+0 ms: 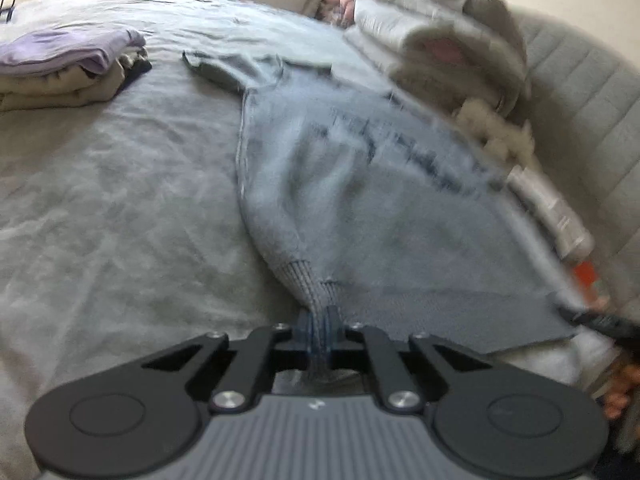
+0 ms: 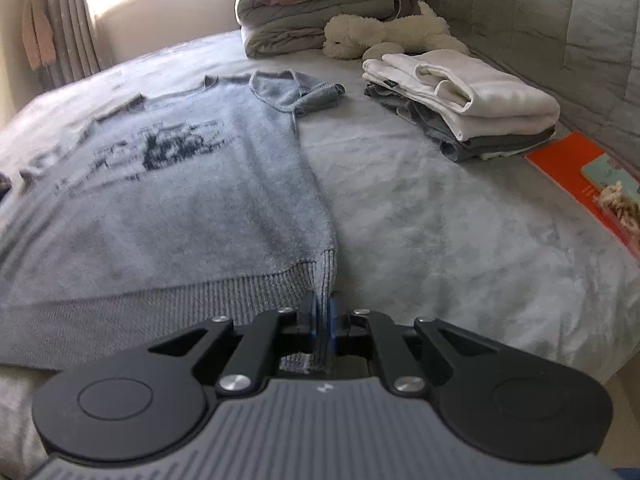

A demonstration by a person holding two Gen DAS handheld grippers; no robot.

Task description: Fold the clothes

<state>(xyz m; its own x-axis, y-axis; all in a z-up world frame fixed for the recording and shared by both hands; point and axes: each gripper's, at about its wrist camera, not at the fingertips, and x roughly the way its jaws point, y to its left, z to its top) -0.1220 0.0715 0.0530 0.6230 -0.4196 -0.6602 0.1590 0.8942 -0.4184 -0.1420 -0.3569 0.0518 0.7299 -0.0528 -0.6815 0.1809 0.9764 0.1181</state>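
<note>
A light grey-blue knit sweater (image 2: pixel 180 200) with a dark pattern on its chest lies spread on the bed, collar toward the far side. My right gripper (image 2: pixel 323 312) is shut on the ribbed hem at the sweater's right bottom corner. In the left wrist view the same sweater (image 1: pixel 360 208) stretches away, blurred. My left gripper (image 1: pixel 319 322) is shut on the ribbed hem at the left bottom corner, the fabric bunched between its pads. A hand with the other gripper (image 1: pixel 612 324) shows at the right edge of that view.
A grey bedspread (image 2: pixel 440 220) covers the bed. Folded white and grey clothes (image 2: pixel 464 100), a plush toy (image 2: pixel 384 32), stacked quilts (image 2: pixel 320 0) and an orange book (image 2: pixel 576 172) lie to the right. A folded lilac and beige pile (image 1: pixel 68 64) sits far left.
</note>
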